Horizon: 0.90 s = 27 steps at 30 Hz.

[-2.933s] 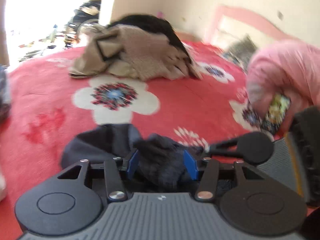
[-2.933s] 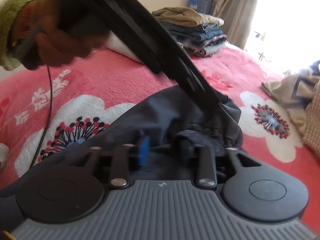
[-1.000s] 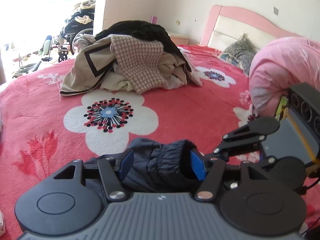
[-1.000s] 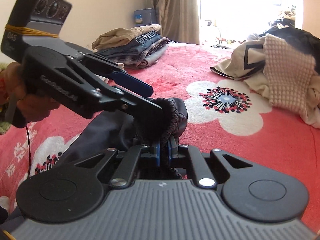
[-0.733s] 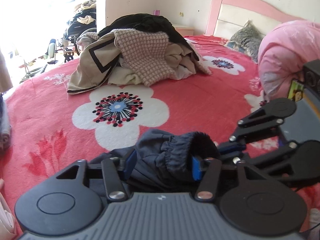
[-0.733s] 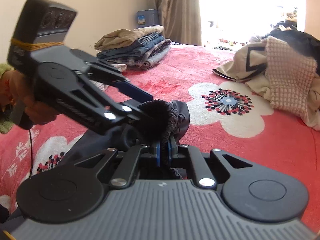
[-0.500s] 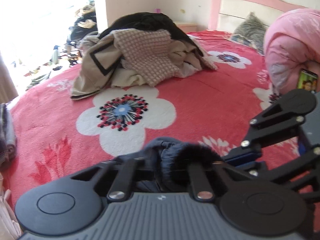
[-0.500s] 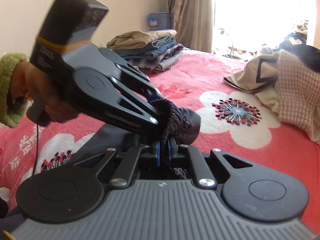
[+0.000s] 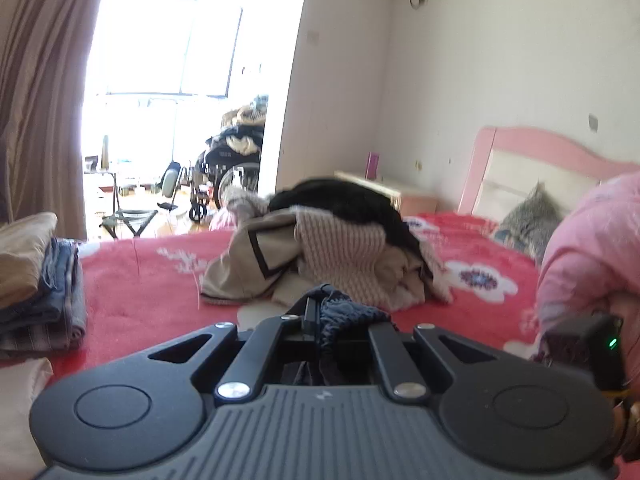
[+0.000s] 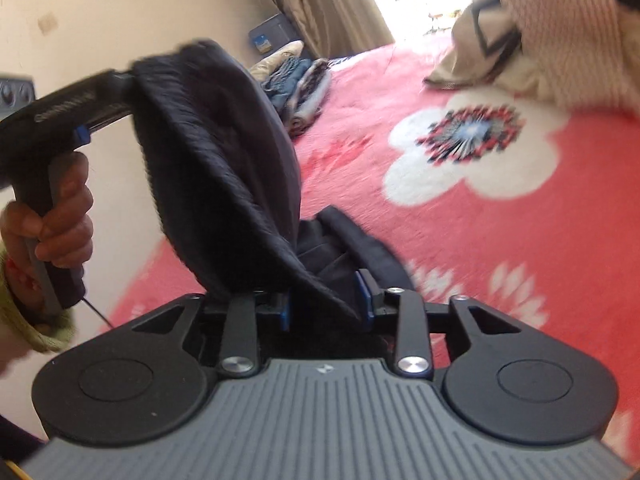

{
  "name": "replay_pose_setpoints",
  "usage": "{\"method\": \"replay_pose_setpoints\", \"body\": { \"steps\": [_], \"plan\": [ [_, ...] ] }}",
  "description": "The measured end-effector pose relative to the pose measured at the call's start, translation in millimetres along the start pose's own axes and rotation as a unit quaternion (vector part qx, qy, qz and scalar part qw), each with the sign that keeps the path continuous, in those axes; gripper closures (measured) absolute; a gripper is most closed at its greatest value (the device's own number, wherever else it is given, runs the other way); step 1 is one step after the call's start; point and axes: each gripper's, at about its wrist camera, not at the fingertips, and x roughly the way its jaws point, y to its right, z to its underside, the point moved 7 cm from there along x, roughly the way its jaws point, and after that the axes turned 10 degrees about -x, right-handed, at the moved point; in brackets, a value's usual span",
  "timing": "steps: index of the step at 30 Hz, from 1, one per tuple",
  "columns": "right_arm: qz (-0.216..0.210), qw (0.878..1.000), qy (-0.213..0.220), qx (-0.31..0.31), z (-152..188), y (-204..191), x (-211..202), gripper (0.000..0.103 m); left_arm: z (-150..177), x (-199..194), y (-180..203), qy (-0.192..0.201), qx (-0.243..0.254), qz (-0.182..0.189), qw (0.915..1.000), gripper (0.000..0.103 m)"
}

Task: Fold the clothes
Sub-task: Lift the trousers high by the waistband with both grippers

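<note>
Starting at the far left of the left wrist view: a folded stack of clothes sitting on the red flowered bed, tan on top, denim beneath. Further right, a loose heap of unfolded clothes lying mid-bed, beige, knitted and black pieces mixed. In front of it, left claw pinching together on the gathered waistband of the dark navy trousers, fabric bunching between the closed fingers. At the right edge, a pink quilt bulging beside the pink headboard.

Moving to the right wrist view: at the left, a hand gripping the left claw's handle, a green knit cuff at the wrist. Just right of it, the dark navy trousers hanging raised above the bed, the waistband stretching as a wide arc from the left claw down to the right claw. Right claw standing apart, blue pads spread, with the fabric edge passing between them; whether either pad is touching cloth, impossible to tell. Rightmost, a white flower on the bed and the heap beyond.
</note>
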Motion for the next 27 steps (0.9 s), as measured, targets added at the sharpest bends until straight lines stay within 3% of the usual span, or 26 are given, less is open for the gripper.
{"method": "replay_pose_setpoints", "body": {
  "steps": [8, 13, 16, 19, 22, 24, 27],
  "plan": [
    [-0.065, 0.996, -0.047, 0.049, 20.7, -20.3, 2.8, 0.058, -34.2, -42.8, 4.2, 0.059, -0.005, -0.01, 0.9982, 0.098],
    [-0.093, 0.99, -0.075, 0.072, 33.2, -31.8, 2.7, 0.057, -45.5, -62.8, 2.3, 0.081, -0.012, -0.022, 0.9964, 0.098],
    [-0.05, 0.993, -0.087, 0.056, 38.9, -32.0, -0.4, 0.06, -52.0, -73.2, -0.9, 0.094, -0.023, -0.028, 0.9949, 0.098],
    [-0.006, 0.996, -0.082, 0.039, 36.8, -32.0, -6.0, 0.083, -57.2, -83.1, -5.4, 0.105, -0.034, -0.039, 0.9932, 0.098],
    [0.056, 0.996, -0.066, -0.003, 27.3, -35.8, -19.3, 0.092, -62.0, -95.5, -13.4, 0.116, -0.041, -0.06, 0.9906, 0.098],
    [0.121, 0.99, -0.046, -0.061, 14.5, -42.5, -34.3, 0.093, -67.0, -102.0, -21.3, 0.121, -0.048, -0.079, 0.9884, 0.098],
    [0.219, 0.965, -0.004, -0.144, -14.1, -53.2, -65.6, 0.095, -82.8, -116.0, -31.8, 0.132, -0.057, -0.106, 0.984, 0.098]
  ]
}}
